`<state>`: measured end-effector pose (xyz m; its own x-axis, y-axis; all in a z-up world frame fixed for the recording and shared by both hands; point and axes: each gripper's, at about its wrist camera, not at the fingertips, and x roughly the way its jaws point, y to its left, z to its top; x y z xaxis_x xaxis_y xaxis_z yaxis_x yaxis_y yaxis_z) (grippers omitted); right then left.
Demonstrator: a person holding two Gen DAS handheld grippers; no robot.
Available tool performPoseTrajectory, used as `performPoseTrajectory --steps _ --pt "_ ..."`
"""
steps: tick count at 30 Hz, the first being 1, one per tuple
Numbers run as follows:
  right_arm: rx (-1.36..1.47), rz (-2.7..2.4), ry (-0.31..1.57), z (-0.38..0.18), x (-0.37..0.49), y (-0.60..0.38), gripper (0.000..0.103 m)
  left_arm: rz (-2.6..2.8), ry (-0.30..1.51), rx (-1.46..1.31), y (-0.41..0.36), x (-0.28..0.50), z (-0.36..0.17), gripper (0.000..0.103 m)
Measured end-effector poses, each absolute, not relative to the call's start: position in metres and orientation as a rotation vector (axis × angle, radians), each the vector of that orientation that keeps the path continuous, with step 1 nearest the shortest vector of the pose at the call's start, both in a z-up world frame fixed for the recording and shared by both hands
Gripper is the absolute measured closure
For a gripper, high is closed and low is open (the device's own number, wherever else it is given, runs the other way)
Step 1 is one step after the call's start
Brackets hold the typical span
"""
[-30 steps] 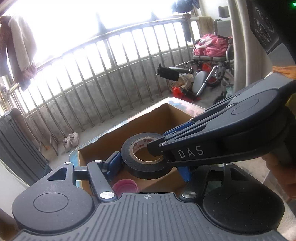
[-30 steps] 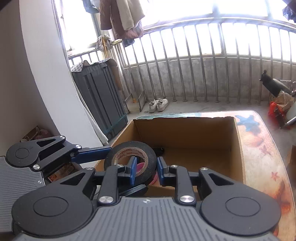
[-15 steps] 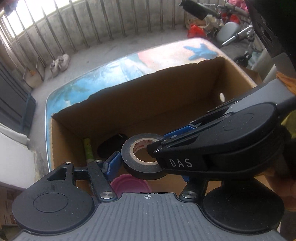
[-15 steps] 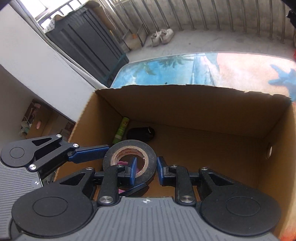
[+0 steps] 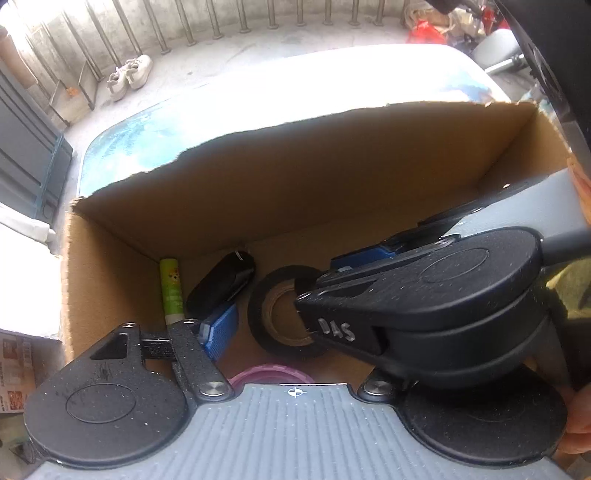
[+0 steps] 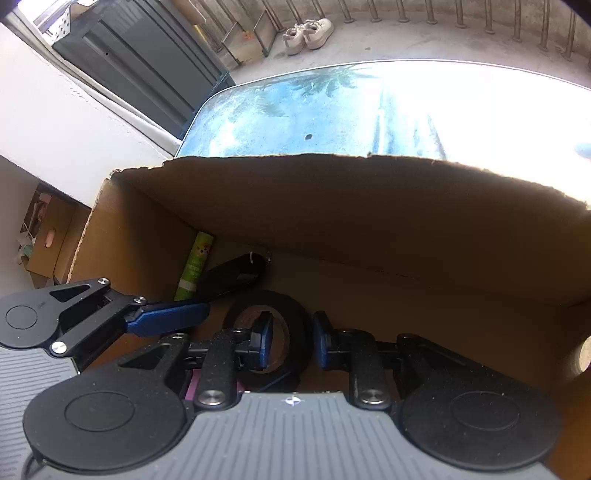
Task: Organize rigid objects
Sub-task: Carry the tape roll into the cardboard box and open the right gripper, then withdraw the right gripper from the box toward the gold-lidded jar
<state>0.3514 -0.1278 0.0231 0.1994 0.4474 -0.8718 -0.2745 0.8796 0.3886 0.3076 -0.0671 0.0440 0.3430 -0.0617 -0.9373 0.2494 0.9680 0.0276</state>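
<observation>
A black tape roll (image 5: 258, 317) hangs low inside the cardboard box (image 5: 295, 177), just above its floor. My right gripper (image 6: 291, 341) is shut on the tape roll (image 6: 301, 325), with one finger through the hole and the other against the outer side. In the left wrist view the right gripper's body (image 5: 424, 302) covers the roll's right half. My left gripper (image 5: 288, 332) straddles the roll and its jaws are opening. Its blue left finger (image 5: 219, 330) stands a little clear of the roll, and the other finger is hidden.
On the box floor at the left lie a green glue stick (image 5: 170, 291), a black oblong object (image 5: 221, 280) and a pink lid (image 5: 269, 374). The box stands on a blue-patterned table (image 6: 295, 110). Beyond are a grey cabinet (image 6: 140, 62), shoes (image 6: 308, 29) and railings.
Both grippers tipped downward and sank into the box with the tape roll. The left gripper's blue finger, earlier against the roll, now stands off it.
</observation>
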Motion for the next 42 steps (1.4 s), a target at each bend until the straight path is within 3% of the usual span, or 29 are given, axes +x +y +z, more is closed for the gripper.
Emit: performPoseTrajectory --steps 11,13,14,15,19,25,34,42 --pt "0.29 0.509 1.025 0.122 0.28 -0.189 0.074 -0.28 0.983 0.11 -0.035 0.228 0.125 0.01" --pt "0.333 0.537 0.947 0.144 0.248 -0.206 0.062 -0.314 0.928 0.094 -0.027 0.206 0.139 0.004" --pt "0.351 0.54 0.907 0.153 0.232 -0.214 0.049 -0.337 0.899 0.091 -0.021 0.198 0.144 0.003" --pt "0.359 0.537 0.866 0.16 0.214 -0.221 0.044 -0.358 0.878 0.092 -0.016 0.19 0.148 0.002" --pt "0.355 0.492 0.74 0.172 0.148 -0.235 0.037 -0.438 0.849 0.106 -0.015 0.153 0.146 0.002" --pt "0.229 0.302 0.633 0.154 0.074 -0.235 0.0 -0.519 0.845 0.115 -0.026 0.104 0.118 0.001" --pt "-0.046 0.072 0.665 0.118 0.03 -0.222 0.0 -0.615 0.808 0.038 -0.041 0.063 0.088 0.0" --pt "0.13 0.095 0.69 0.108 0.024 -0.244 0.0 -0.616 0.843 -0.007 -0.047 0.061 0.066 0.0"
